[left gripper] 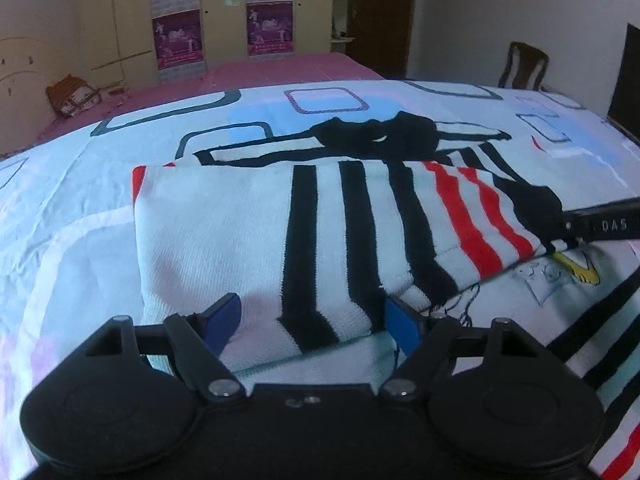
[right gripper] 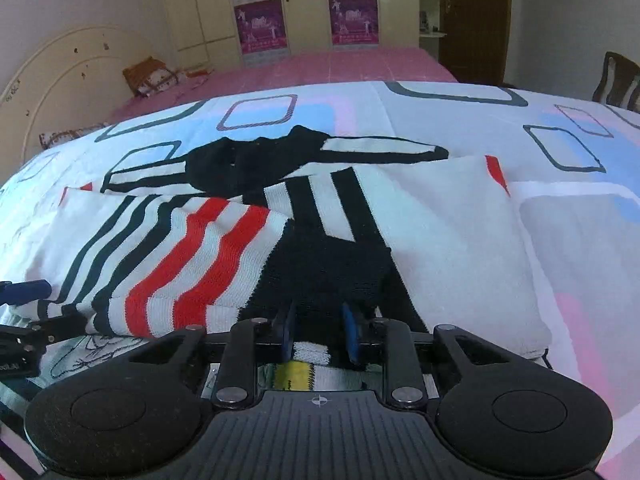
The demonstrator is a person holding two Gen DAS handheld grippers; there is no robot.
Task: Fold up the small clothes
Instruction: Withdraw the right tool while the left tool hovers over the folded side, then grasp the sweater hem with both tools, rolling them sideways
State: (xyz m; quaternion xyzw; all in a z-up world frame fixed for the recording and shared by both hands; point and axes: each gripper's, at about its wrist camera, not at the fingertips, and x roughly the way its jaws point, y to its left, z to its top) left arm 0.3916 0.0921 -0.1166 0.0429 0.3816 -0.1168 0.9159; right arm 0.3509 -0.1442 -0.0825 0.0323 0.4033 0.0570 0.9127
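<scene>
The striped sweater (left gripper: 248, 240) is lying folded on the patterned bedsheet (left gripper: 80, 200). The left claw (left gripper: 314, 326) is standing wide apart over its white hem. Only the right wrist view is showing the right claw (right gripper: 318, 332) — narrowed, straddling the black cuff (right gripper: 332, 272), contact unclear.

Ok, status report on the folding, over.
Left tongs open over striped sweater. Right tongs narrow at its black cuff, grip unclear. Nothing in the way.
</scene>
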